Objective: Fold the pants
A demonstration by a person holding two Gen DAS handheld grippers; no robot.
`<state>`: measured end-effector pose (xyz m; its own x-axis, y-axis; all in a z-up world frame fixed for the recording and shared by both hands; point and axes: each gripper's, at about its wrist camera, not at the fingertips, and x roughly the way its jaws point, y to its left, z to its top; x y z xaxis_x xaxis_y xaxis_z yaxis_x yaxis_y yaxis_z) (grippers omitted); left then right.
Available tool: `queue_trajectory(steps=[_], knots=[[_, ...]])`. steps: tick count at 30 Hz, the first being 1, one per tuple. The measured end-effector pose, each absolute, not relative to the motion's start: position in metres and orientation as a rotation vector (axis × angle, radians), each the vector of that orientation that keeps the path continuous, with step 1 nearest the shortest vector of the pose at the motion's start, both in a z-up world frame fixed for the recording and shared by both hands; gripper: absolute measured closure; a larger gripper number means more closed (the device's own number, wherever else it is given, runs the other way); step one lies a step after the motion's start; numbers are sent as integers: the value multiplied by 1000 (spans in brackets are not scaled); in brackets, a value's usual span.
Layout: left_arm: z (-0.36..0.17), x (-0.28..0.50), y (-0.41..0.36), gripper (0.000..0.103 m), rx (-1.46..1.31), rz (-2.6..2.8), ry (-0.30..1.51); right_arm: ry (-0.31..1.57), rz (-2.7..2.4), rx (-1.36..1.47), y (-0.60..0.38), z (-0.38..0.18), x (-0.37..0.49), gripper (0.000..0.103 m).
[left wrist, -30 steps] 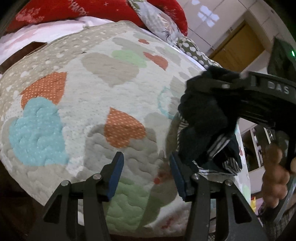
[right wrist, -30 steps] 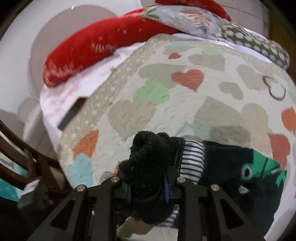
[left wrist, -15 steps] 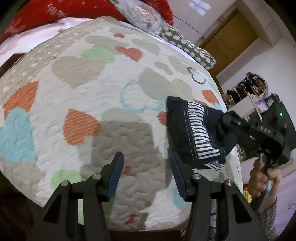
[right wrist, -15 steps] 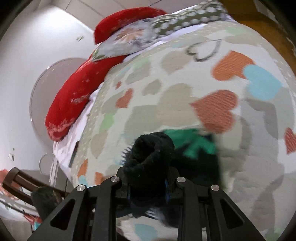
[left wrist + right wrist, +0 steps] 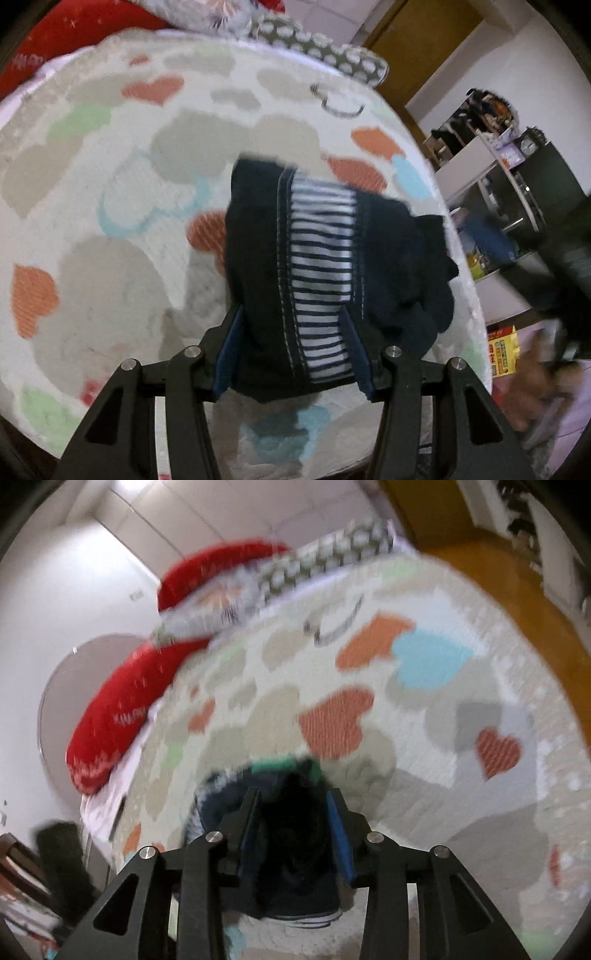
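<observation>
The dark navy pants (image 5: 325,266), folded into a small bundle with a white-and-navy striped panel up, lie on the heart-patterned quilt (image 5: 110,192). My left gripper (image 5: 291,350) is open, its blue-padded fingers on either side of the bundle's near end. In the right wrist view my right gripper (image 5: 293,827) is open, and the pants (image 5: 291,849) sit loose between its spread fingers with a green patch showing at their far edge. The right gripper and the hand holding it are blurred at the right edge of the left wrist view (image 5: 565,295).
Red pillows (image 5: 122,705) and a dotted grey pillow (image 5: 325,48) lie at the head of the bed. A wooden door (image 5: 417,40), shelves (image 5: 491,173) and a yellow box (image 5: 502,350) stand beyond the bed's right edge. A dark wooden chair (image 5: 22,864) stands at the left.
My right gripper laid the pants on the quilt, opened and let go. My left gripper moved right so that its open fingers now straddle the bundle.
</observation>
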<state>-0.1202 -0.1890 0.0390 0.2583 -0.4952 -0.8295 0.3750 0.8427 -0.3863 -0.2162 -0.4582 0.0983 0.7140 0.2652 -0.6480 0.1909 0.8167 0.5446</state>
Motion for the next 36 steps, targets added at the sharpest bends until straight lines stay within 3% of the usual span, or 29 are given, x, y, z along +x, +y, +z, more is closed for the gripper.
queue_trajectory(steps=[4,10,13,17,27,28,29,30,33,36], knots=[[33,-122,-187,43,-129,-574,1162,710,224,729,-454,111,-220,62],[37,-111,-163,42,-230,-609,1217,905,236,869,-451,40,-194,61],[59,-105,-142,41,-259,-603,1130,824,264,942,-464,40,-207,61],[62,-85,-128,30,-318,-580,1120,698,251,840,-478,64,-230,26],[14,-54,-183,17,-370,-736,1277,842,283,835,-468,16,-203,25],[15,-53,-187,21,-357,-731,1281,843,289,844,-466,12,-201,27],[17,-53,-191,31,-360,-751,1283,848,291,850,-464,8,-198,37],[18,-52,-193,56,-387,-798,1302,857,287,860,-463,4,-195,44],[27,-53,-196,63,-375,-799,1273,847,313,906,-465,6,-194,54],[39,-44,-200,64,-397,-795,1246,817,344,894,-465,20,-189,56]])
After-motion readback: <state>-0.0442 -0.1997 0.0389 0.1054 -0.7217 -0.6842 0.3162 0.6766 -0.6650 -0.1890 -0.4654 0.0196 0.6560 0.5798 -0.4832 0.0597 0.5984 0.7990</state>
